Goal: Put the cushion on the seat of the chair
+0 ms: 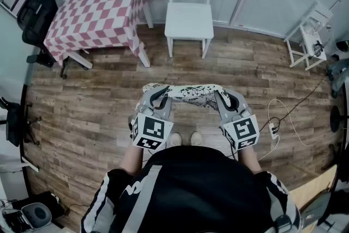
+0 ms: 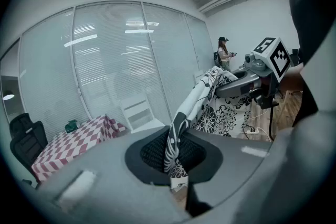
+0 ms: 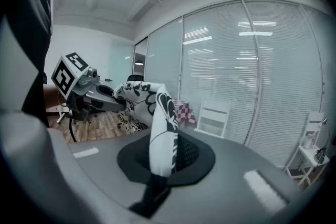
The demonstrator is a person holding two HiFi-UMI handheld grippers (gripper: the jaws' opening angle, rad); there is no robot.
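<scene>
The black-and-white floral cushion (image 1: 190, 94) is held up in the air well in front of the white wooden chair (image 1: 189, 19), in line with its bare seat and stretched crosswise between the two grippers. The left gripper (image 1: 155, 98) has its jaws pinched tight on the cushion's edge at the end left of the chair's middle. The right gripper (image 1: 229, 100) is clamped the same way on the opposite end, with a fold of printed fabric rising out of its jaws. Both grippers point toward the chair. Just left of the chair stands a table under a red-and-white checked cloth (image 1: 98, 8), and a black office chair (image 1: 35, 16) is further left. Well to the chair's right is a small white stand (image 1: 311, 35). A white power strip (image 1: 272, 128) lies on the plank floor (image 1: 82, 101), to the front right of the chair.
</scene>
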